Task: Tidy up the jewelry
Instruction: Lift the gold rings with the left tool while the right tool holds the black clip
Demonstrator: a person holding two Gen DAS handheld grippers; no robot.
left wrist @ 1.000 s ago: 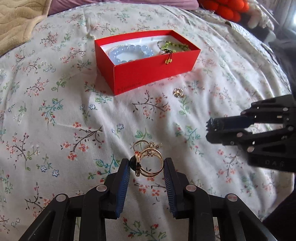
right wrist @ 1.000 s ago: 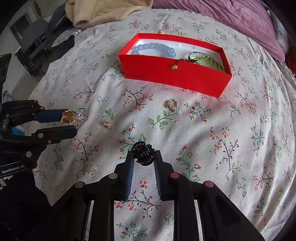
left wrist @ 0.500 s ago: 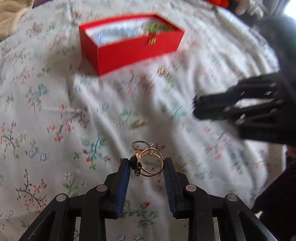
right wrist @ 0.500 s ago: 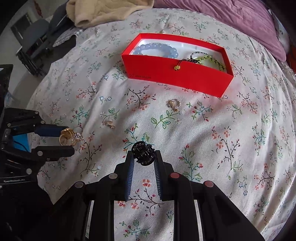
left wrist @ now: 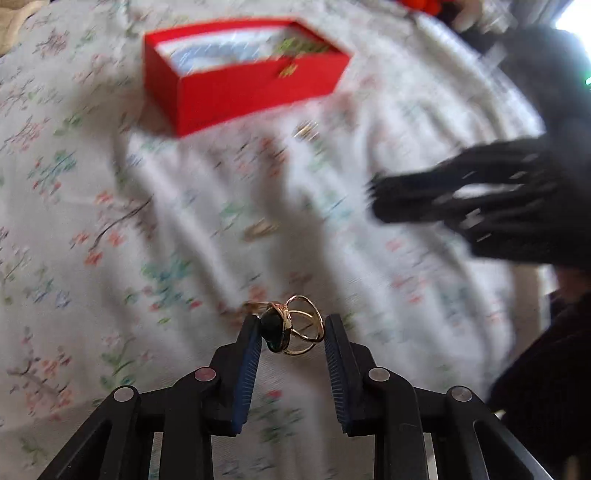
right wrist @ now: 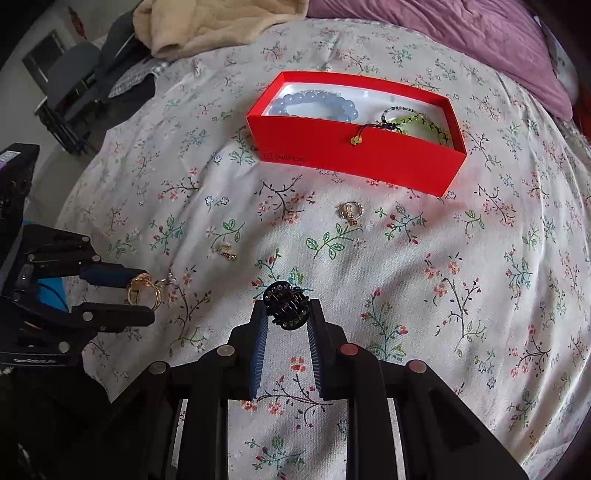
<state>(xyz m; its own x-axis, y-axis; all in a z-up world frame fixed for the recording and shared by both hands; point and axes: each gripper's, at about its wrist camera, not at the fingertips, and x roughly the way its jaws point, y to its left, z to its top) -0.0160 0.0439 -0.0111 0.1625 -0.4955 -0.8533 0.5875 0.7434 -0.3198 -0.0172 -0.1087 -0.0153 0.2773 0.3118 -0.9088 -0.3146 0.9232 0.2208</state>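
My left gripper (left wrist: 291, 332) is shut on a gold ring with a dark stone (left wrist: 295, 328), held above the floral bedspread; it also shows in the right wrist view (right wrist: 142, 295) at the left. My right gripper (right wrist: 286, 310) is shut on a small black hair claw (right wrist: 285, 303). The open red box (right wrist: 354, 155) lies ahead, holding a blue bead bracelet (right wrist: 314, 105) and a green cord bracelet (right wrist: 417, 123). In the blurred left wrist view the box (left wrist: 251, 92) is at top centre and the right gripper (left wrist: 376, 195) at the right.
A loose ring (right wrist: 350, 212) lies in front of the box and a small earring (right wrist: 226, 252) to its left. A tiny charm (right wrist: 170, 280) lies by the left gripper. A beige blanket (right wrist: 207, 26) and purple pillow (right wrist: 443, 33) are behind the box.
My left gripper has lifted the gold ring and pulled back and left from the box, its view now blurred by motion. My right gripper holds still with the hair claw.
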